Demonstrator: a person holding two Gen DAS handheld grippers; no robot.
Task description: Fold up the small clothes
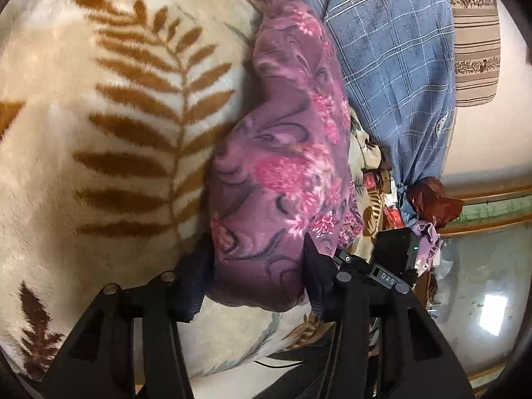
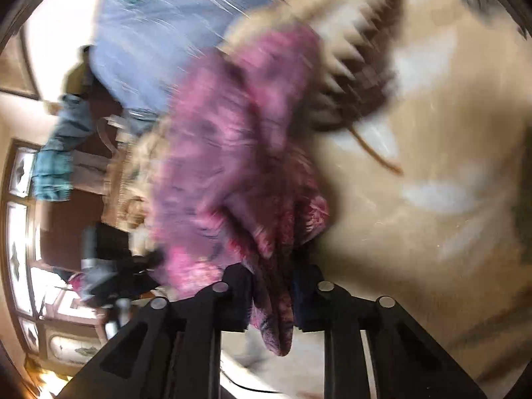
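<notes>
A small purple garment with pink flowers (image 1: 286, 153) lies on a cream blanket with brown fern leaves (image 1: 99, 116). My left gripper (image 1: 256, 276) has its two black fingers on either side of the garment's near end, with the cloth bunched between them. In the right wrist view, which is blurred by motion, my right gripper (image 2: 271, 294) is shut on a gathered fold of the same purple garment (image 2: 232, 153), and cloth hangs out below the fingers.
A blue checked shirt (image 1: 392, 50) lies beyond the garment and shows in the right wrist view (image 2: 159, 33). A striped cushion (image 1: 475, 43) is at the far right. A pile of clothes (image 1: 429, 206) and wooden window frames (image 2: 20, 199) are near the blanket's edge.
</notes>
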